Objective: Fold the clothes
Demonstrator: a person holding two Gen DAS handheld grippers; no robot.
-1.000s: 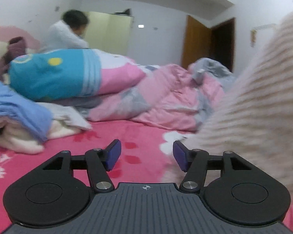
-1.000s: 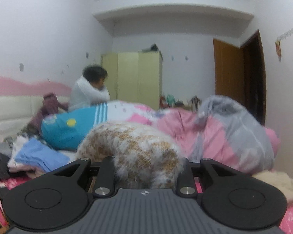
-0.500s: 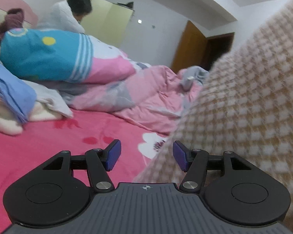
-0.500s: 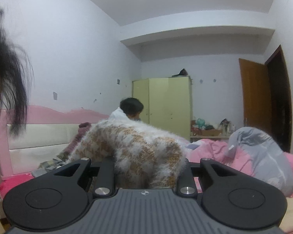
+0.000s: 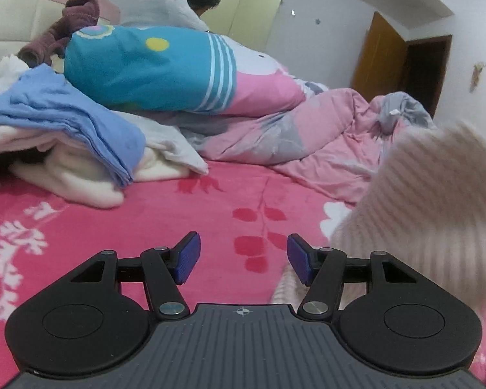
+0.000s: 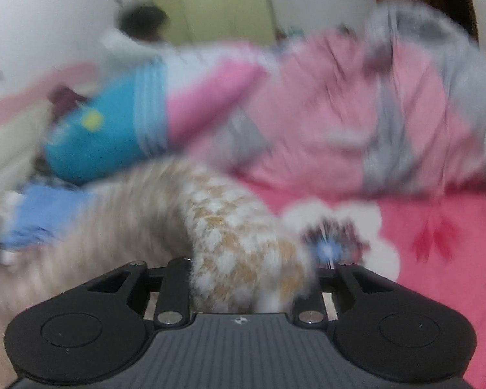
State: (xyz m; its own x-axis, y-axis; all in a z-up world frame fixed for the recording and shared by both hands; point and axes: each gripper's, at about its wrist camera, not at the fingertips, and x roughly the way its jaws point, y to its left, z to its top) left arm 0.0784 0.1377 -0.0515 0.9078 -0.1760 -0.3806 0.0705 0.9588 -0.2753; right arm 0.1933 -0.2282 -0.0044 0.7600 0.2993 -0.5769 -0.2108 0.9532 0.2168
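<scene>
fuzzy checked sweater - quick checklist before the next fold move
1. Right gripper has the fuzzy checked sweater between its jaws: ok, though they are opening.
2. Left gripper free, jaws opening, nothing between them: ok.
3. Bare pink bedsheet ahead of the left gripper to lay it on: ok.
4. Sweater spread flat: not ok, bunched.
5. Sweater's edges located: cannot tell, views blurred.

My bed's pink flowered sheet (image 5: pixel 165 214) carries a heap of blue and cream clothes (image 5: pixel 64 136), a crumpled pink-and-grey quilt (image 5: pixel 307 136) and the fuzzy checked sweater (image 6: pixel 243 243).
</scene>
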